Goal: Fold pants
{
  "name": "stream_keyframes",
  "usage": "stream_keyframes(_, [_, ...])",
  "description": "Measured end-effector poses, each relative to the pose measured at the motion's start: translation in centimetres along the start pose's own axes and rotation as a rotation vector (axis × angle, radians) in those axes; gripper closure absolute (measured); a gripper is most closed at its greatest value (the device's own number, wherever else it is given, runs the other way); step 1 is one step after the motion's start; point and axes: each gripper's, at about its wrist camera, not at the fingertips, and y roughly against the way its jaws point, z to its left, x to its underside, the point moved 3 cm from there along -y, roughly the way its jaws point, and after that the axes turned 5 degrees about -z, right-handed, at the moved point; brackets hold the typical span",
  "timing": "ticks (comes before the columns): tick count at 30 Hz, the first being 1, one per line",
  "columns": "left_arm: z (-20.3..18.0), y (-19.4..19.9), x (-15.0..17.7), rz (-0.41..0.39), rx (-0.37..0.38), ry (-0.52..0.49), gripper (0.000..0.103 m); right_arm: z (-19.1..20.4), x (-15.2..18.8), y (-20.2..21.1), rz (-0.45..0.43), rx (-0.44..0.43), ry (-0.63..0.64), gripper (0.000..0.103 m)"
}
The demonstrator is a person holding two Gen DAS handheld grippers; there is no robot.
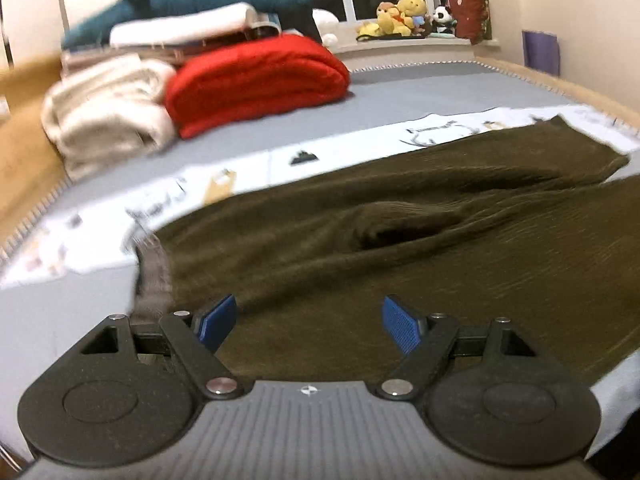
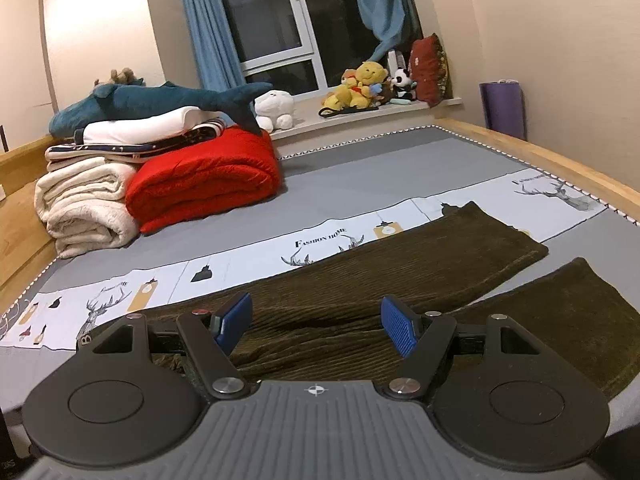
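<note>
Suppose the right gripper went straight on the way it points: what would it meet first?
Most likely the pants: the open right gripper points low across them, along the legs. Depth is unclear, so exactly where it would touch cannot be told.

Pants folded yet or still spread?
Spread. The pants lie flat on the bed, both legs extended side by side, no fold visible.
</note>
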Motion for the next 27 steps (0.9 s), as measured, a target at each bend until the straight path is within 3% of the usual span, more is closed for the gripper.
stream_keyframes(5, [-0.6,-0.2,0.2,-0.014,-0.024,-0.056,0.018,-0.8,-1.7,-0.9,-0.014,-0.019,0.088,0.03])
stream_keyframes(10, [-1.5,-0.4,0.4,-0.033,-0.045,-0.121,0.018,-3.5,-4.8,-3.2,-0.062,0.016,0.182,0.03])
stream_keyframes(14, [-1.6,-0.8,0.4,-0.031,-0.063,-0.146,0.018,-6.3,-4.5,-5.8,-0.029,0.083,0.11,0.03])
stream_keyframes(17, [-1.3,-1.1,0.4,-0.028,-0.09,-0.16,0.018,-6.5,-4.3,-7.1,-0.01,0.056,0.049,0.032])
stream_keyframes(20, [-0.7,-1.5,0.1,-0.01,-0.092,-0.149,0.018,-5.3,-4.0,-8.1,0.002,0.042,0.087,0.032])
stream_keyframes(24, [1.7,-3.0,-1.3,0.062,-0.037,-0.039,0.019,-4.0,-3.8,-9.3,0.03,0.017,0.119,0.032])
stream_keyframes(25, [2.7,-3.7,-2.0,0.077,-0.022,0.001,0.023,-3.8,-3.8,-9.6,0.036,0.009,0.124,0.032])
stream_keyframes(27, [4.7,-5.4,-3.2,0.115,0.004,0.083,0.048,-3.4,-3.7,-10.1,0.05,-0.005,0.13,0.033])
